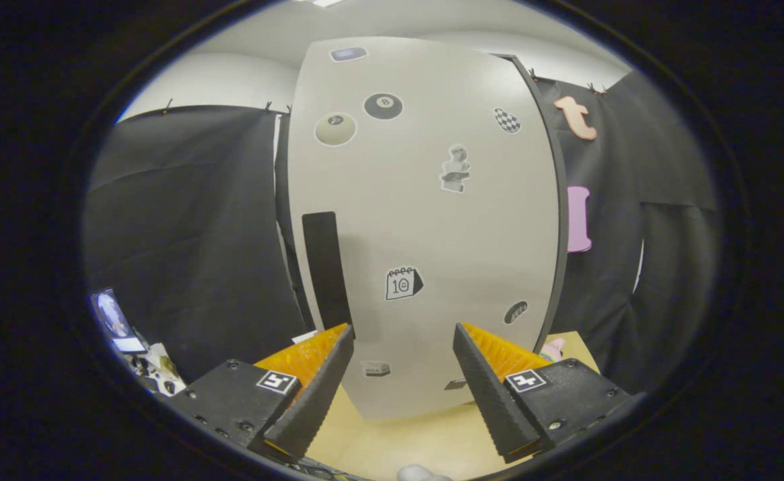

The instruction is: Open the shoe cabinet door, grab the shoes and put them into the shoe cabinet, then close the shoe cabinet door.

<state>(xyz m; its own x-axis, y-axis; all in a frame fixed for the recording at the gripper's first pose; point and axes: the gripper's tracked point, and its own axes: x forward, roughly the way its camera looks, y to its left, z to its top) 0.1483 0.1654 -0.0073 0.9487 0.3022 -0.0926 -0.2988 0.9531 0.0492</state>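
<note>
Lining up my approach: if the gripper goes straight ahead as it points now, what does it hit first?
Most likely the shut cabinet door, face-on beyond the open gripper; its dark handle sits off-line, above one finger. Depth is unclear.

Cloth-walled recording booth, stickered cabinet

You have black cloth hanging across the left of the frame and more of it on the right, held along its top edge by small clips. Above the cloth at upper left you see a plain white wall. At bottom centre lies a pale wooden surface. At lower left sits a heap of clutter, too blurred to make out, with a round shiny thing just above it.
</note>
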